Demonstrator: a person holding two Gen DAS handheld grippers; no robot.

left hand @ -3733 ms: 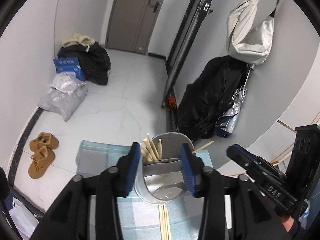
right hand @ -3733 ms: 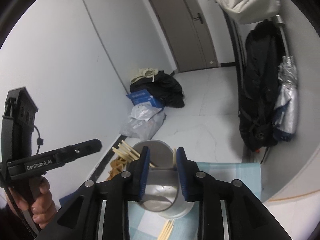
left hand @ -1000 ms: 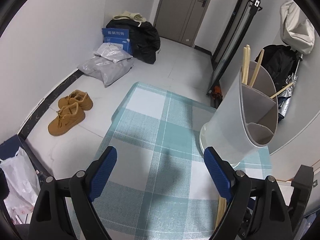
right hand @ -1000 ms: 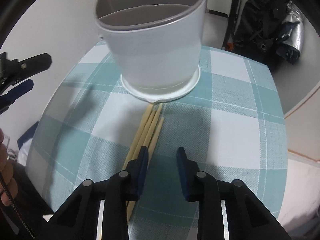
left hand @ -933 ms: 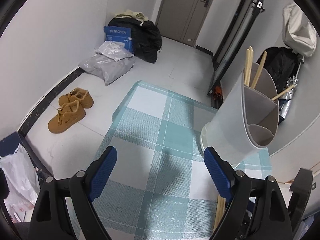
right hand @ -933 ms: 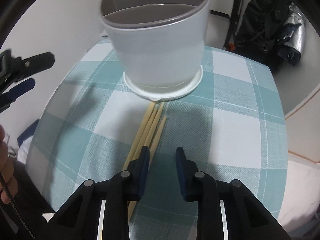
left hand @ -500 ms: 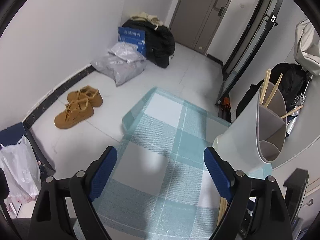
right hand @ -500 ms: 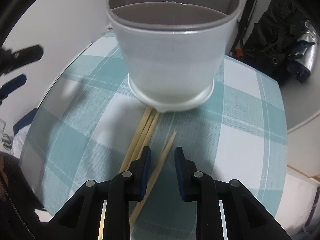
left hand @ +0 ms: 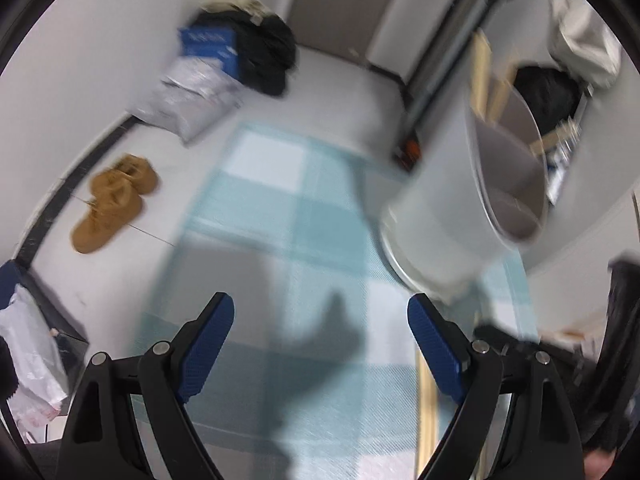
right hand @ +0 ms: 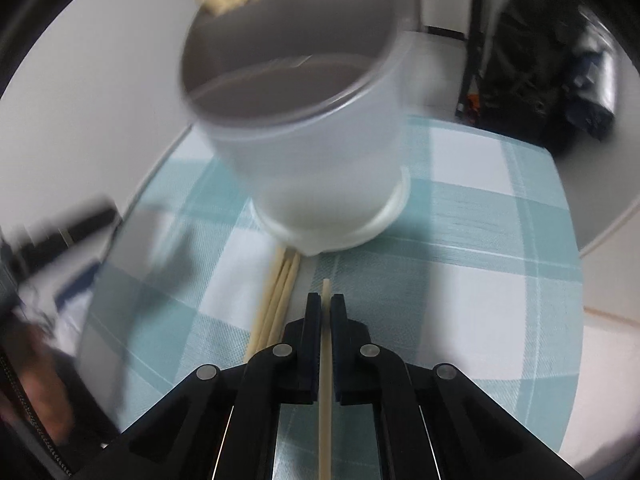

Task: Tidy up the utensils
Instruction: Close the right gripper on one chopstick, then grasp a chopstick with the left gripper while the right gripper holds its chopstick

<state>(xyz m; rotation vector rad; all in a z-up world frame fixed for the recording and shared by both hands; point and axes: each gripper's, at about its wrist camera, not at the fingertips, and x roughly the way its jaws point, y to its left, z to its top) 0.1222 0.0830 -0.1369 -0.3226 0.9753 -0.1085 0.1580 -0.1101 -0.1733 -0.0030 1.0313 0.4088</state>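
Left wrist view: the left gripper hangs with its jaws wide apart and nothing between them, above the checked tablecloth. The white utensil holder stands toward the table's right edge, chopsticks rising from it.

Right wrist view: the right gripper has just closed on a single chopstick. Three loose chopsticks lie just left, their tips touching the holder's base.

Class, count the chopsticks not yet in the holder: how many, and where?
4: one clamped in the right gripper, three chopsticks lying together on the checked cloth before the holder. More may hide behind the gripper.
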